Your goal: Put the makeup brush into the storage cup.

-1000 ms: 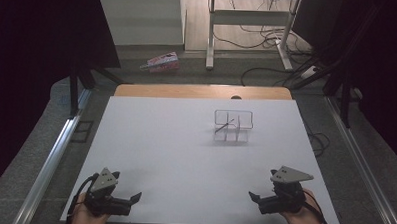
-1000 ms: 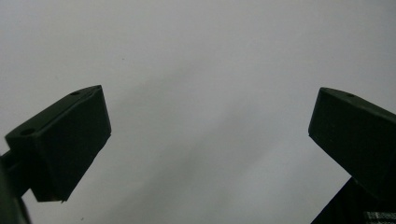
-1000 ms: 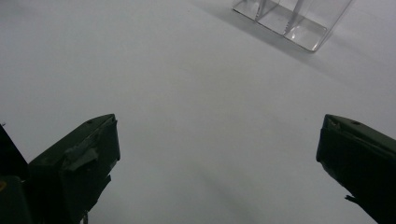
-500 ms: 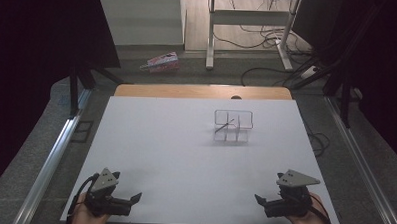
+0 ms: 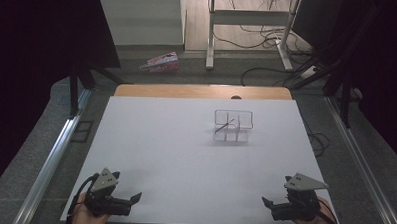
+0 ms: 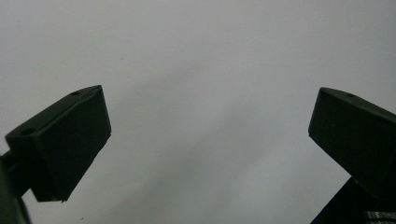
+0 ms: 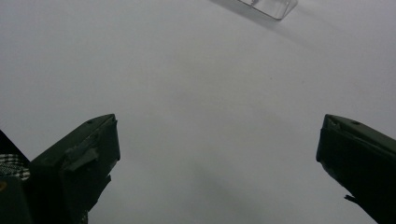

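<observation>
A clear plastic divided box stands on the white table, right of centre toward the back. A thin dark stick leans inside it. One corner of the box shows at the top of the right gripper view. My left gripper rests at the front left corner of the table, held by a hand. Its jaws stand wide apart over bare white surface. My right gripper sits at the front right corner, jaws also wide apart with nothing between them.
A wooden strip runs along the table's far edge. Metal rails flank both sides. On the floor beyond lie a pink-and-white carton, cables and a desk frame. Dark panels stand at left and right.
My right gripper has drawn back toward the front edge and slightly to the right. The left gripper has stayed in place.
</observation>
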Available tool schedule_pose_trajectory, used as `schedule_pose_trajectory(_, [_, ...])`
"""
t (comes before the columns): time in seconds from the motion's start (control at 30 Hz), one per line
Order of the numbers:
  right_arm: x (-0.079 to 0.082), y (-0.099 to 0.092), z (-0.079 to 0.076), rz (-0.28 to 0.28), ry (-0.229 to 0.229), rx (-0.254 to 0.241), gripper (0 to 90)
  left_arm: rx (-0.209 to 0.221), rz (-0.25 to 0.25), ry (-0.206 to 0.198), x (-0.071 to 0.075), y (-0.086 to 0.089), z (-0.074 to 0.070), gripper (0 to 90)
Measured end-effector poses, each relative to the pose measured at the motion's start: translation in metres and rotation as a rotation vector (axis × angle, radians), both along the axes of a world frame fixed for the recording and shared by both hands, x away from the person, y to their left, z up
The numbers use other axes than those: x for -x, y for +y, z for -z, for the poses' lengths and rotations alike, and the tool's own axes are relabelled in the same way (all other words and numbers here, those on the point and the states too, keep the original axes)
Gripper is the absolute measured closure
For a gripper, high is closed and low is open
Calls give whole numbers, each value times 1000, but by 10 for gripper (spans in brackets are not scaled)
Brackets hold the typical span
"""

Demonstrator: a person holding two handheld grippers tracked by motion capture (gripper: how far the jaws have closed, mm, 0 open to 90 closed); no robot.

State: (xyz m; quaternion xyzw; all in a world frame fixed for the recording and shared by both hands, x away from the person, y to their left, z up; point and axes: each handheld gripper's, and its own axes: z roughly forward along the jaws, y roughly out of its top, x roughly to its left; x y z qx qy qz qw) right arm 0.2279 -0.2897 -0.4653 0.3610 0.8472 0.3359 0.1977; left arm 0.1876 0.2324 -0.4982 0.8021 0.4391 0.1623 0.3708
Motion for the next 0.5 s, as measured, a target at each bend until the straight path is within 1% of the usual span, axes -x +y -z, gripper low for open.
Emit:
schedule_pose_trajectory(0.3, [4,-9,1,20,1,8,0,1,0,0,0,0,0,0])
schedule_pose_trajectory(0.5, [7,-16,1,43,1,1,0,1,1,1,0,0,0,0])
